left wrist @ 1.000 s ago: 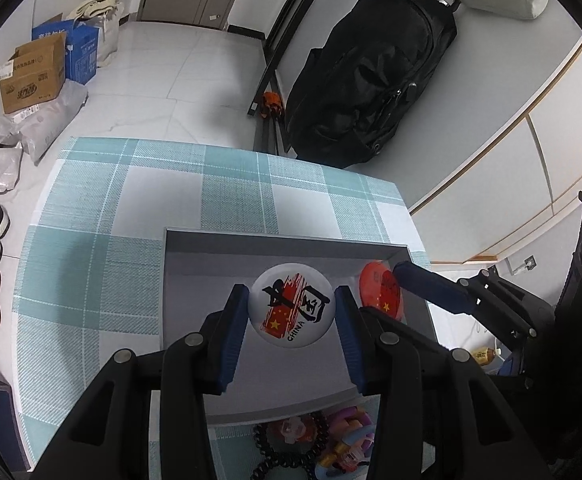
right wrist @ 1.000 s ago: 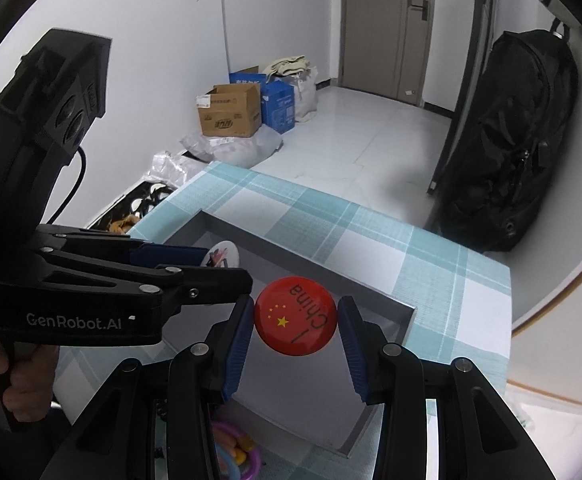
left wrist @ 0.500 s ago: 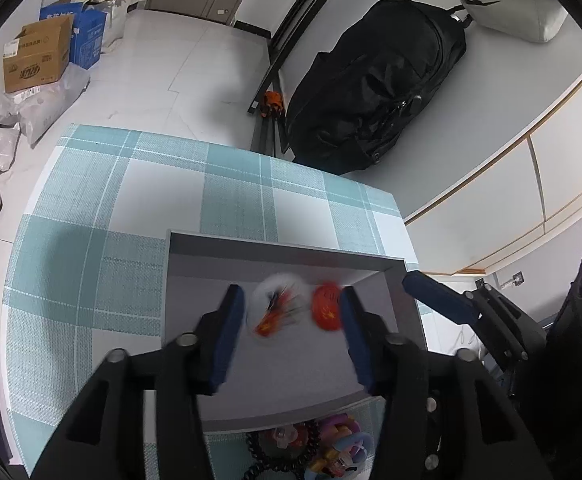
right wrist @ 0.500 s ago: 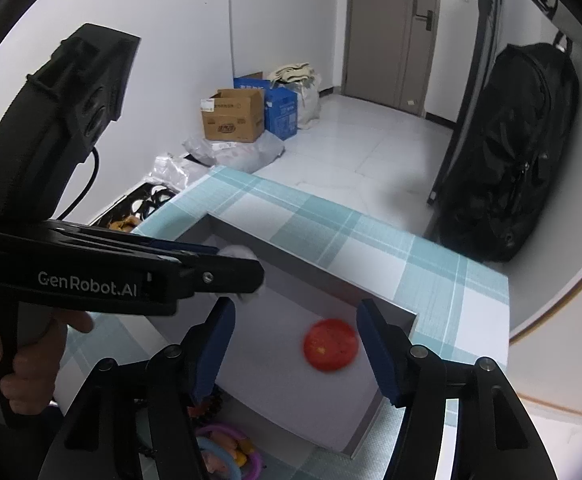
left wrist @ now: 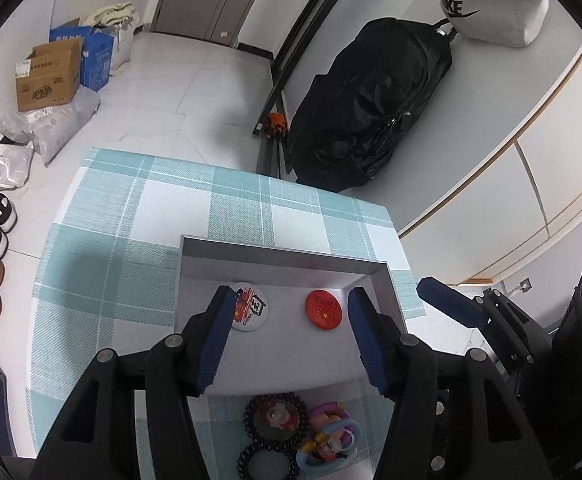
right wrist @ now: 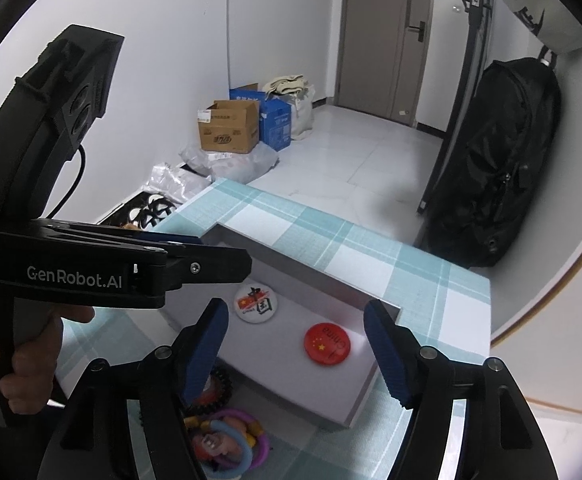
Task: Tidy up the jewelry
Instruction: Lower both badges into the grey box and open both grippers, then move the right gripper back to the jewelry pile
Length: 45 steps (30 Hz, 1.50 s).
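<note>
A grey tray (left wrist: 283, 254) lies on the checked tablecloth. On its floor rest a white badge with red and black print (left wrist: 251, 312) and a red China badge (left wrist: 323, 309), apart from each other. My left gripper (left wrist: 291, 296) hovers above the tray, jaws opening, nothing pressed between them. In the right wrist view the white badge (right wrist: 257, 304) and the red badge (right wrist: 327, 344) lie below my right gripper (right wrist: 295, 310), whose jaws are also opening and empty. The left gripper's finger (right wrist: 195, 256) reaches in from the left over the tray's wall (right wrist: 311, 280).
Black coil hair ties (left wrist: 275, 416) and coloured hair ties (left wrist: 331, 440) lie on the cloth just in front of the tray. A black backpack (left wrist: 367, 108) leans on the wall beyond the table. Cardboard boxes (right wrist: 229, 128), bags and shoes sit on the floor at left.
Both grippers let go of their badges: the white badge and the red badge dropped into the tray and now lie still. Both pairs of jaws stand wider, and the right gripper drew back slightly.
</note>
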Tool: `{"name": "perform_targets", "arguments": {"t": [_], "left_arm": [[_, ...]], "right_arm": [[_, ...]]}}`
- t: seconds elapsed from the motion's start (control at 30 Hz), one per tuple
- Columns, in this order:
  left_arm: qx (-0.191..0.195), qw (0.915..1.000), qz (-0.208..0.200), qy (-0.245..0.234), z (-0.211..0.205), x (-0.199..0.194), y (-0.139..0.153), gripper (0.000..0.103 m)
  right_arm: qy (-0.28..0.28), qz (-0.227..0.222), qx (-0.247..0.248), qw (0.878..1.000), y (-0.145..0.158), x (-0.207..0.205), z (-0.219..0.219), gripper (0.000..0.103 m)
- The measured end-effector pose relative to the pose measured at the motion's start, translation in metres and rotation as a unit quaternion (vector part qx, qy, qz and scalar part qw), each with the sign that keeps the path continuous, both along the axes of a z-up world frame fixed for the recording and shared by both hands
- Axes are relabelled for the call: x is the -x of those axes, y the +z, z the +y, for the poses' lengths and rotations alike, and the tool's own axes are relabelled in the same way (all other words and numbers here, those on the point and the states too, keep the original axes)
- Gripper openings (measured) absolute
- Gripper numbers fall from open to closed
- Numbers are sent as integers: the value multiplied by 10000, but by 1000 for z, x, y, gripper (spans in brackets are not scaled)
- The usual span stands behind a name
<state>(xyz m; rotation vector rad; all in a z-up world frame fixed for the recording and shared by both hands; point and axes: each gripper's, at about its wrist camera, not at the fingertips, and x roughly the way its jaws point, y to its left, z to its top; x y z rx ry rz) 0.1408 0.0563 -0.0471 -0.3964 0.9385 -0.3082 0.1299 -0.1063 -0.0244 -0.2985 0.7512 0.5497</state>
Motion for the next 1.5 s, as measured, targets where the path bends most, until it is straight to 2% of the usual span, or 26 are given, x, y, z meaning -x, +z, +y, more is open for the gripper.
{"name": "perform_targets", "arguments": {"t": [0.23, 0.37, 0.43, 0.57, 0.67, 0.87, 1.0, 1.13, 1.23, 1.3, 1.5], "left_arm": [[-222, 9995, -194, 79, -2, 21, 11, 54], [-431, 9985, -290, 195, -3, 34, 14, 64], [-540, 9977, -328, 256, -2, 41, 15, 65], [-769, 9962, -306, 286, -3, 54, 10, 66], [-1082, 9932, -215, 371, -4, 61, 5, 67], [-1325, 9907, -179, 258, -10, 75, -7, 70], [-1280, 9915, -68, 221, -11, 84, -16, 72], [-1274, 9913, -106, 329, -10, 90, -17, 75], [-1443, 9886, -182, 387, -12, 94, -18, 80], [-1347, 9901, -78, 401, -11, 96, -23, 81], [-1439, 9889, 28, 362, -10, 104, -29, 81]], "right_arm": [[-5, -213, 34, 9998, 12, 20, -1, 78], [-78, -283, 5, 9996, 17, 27, -6, 83], [-127, -290, -106, 9994, 18, 30, -12, 84], [-234, -247, -363, 9988, 16, 36, -27, 86], [-330, -212, -530, 9978, 12, 40, -40, 90], [-377, -109, -693, 9968, -1, 52, -59, 93], [-362, -18, -773, 9964, -5, 61, -65, 94], [-476, 64, -941, 9944, -9, 72, -73, 101], [-573, 93, -1028, 9930, -11, 80, -78, 103], [-578, 170, -1009, 9931, -15, 82, -77, 103], [-347, 451, -752, 9955, -33, 84, -64, 103]]}}
